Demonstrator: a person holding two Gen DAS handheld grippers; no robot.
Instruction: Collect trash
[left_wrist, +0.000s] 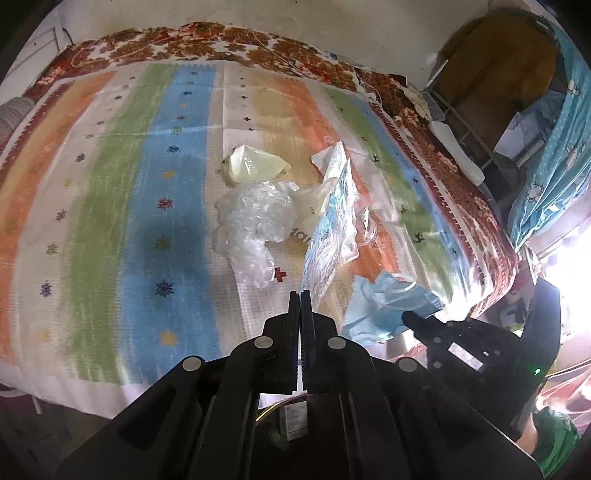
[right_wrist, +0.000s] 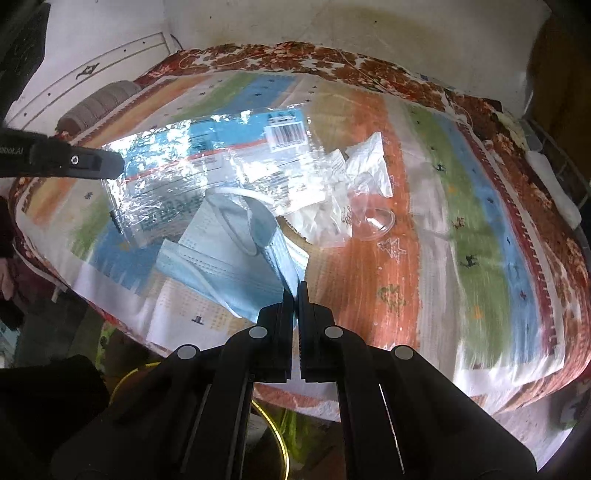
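My left gripper (left_wrist: 300, 295) is shut on the corner of a shiny blue-and-silver plastic wrapper (left_wrist: 328, 221) and holds it up on edge over the bed; the wrapper also shows in the right wrist view (right_wrist: 207, 162). My right gripper (right_wrist: 294, 290) is shut on a pale blue face mask (right_wrist: 236, 258), held above the bed's near edge; the mask also shows in the left wrist view (left_wrist: 384, 306). On the striped bedspread (left_wrist: 110, 184) lie a crumpled clear plastic bag (left_wrist: 255, 221), a cream wrapper (left_wrist: 251, 166), white crumpled paper (right_wrist: 369, 162) and a clear plastic lid (right_wrist: 376, 221).
The bed has a brown floral blanket (left_wrist: 221, 40) along the far edge by a white wall. A metal rack (left_wrist: 465, 122) and a blue curtain (left_wrist: 554, 147) stand to the right. A yellow-rimmed bin (right_wrist: 273, 424) sits below the grippers.
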